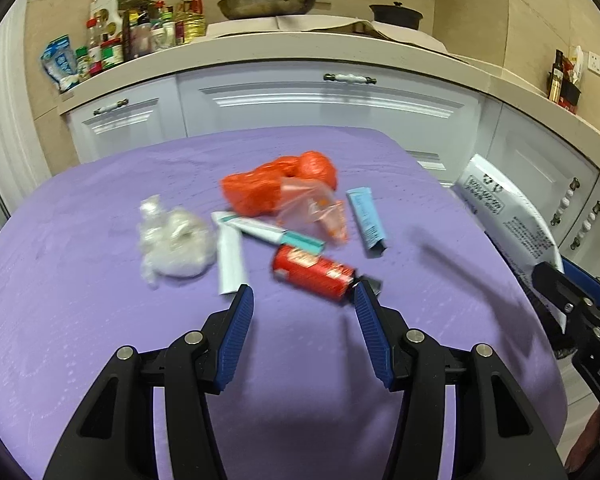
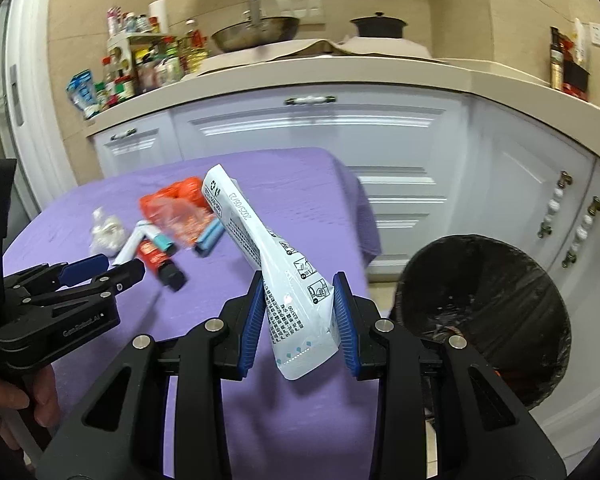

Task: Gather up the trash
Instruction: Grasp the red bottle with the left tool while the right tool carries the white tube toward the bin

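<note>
**One wrapper held, six pieces left on the purple counter**

One white printed wrapper [image 2: 284, 280] sits clamped between the blue pads of the right tool [image 2: 300, 320], its long end sticking up and forward past the fingertips. Just right of that tool and lower down stands a black-lined trash bin [image 2: 500, 304], its mouth open toward the camera.

The left tool [image 1: 304, 300] hangs over the purple counter [image 1: 80, 300] with its pads spread apart and nothing between them. Just ahead of its fingertips lies a red can [image 1: 312, 272], close to the right pad. Left of the can, near the left pad, rests a white tube [image 1: 230, 262], and a teal-and-white box [image 1: 272, 234] crosses behind the can. Farther ahead and to the left is a crumpled clear plastic wad [image 1: 172, 240]. Beyond the can lie a clear pinkish bag [image 1: 312, 210] and, behind it, an orange plastic bag [image 1: 276, 184]. Ahead and to the right sits a light blue box [image 1: 368, 216], apart from the can.

Behind the counter run white cabinets [image 1: 320, 108] under a kitchen worktop carrying bottles and a pan.
</note>
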Action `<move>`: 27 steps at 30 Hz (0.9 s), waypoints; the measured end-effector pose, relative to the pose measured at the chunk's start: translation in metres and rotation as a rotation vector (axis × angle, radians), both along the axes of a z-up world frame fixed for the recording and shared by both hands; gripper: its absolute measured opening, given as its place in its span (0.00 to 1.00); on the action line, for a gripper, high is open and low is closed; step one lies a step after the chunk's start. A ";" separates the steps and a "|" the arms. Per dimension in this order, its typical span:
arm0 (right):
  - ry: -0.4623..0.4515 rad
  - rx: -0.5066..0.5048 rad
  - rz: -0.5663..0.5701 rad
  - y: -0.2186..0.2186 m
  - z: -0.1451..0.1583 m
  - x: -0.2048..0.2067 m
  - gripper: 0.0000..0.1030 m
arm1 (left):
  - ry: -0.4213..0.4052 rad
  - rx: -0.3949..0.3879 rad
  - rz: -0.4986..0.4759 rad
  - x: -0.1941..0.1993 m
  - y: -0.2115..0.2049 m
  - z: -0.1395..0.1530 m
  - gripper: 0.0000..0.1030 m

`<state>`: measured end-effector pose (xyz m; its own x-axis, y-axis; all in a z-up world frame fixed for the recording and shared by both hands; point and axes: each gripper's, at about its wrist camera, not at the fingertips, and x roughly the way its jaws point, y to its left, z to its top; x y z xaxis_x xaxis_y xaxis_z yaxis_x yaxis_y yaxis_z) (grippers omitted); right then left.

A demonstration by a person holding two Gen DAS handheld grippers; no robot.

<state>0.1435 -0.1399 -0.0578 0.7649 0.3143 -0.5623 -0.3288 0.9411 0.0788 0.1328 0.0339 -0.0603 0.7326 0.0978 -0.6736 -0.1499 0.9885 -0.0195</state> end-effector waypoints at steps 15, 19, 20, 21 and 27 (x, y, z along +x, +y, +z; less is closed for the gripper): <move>0.029 0.066 -0.034 -0.045 -0.016 0.028 0.32 | 0.127 -0.003 0.052 0.041 -0.012 -0.021 0.61; 0.033 0.073 -0.023 -0.044 -0.019 0.029 0.32 | 0.123 -0.013 0.068 0.037 -0.008 -0.020 0.52; 0.034 0.074 -0.020 -0.044 -0.020 0.029 0.32 | 0.123 -0.009 0.066 0.035 -0.008 -0.020 0.49; 0.035 0.075 -0.019 -0.043 -0.020 0.028 0.32 | 0.122 -0.006 0.060 0.033 -0.007 -0.020 0.48; 0.037 0.078 -0.012 -0.040 -0.019 0.026 0.32 | 0.118 0.009 0.035 0.023 -0.004 -0.020 0.33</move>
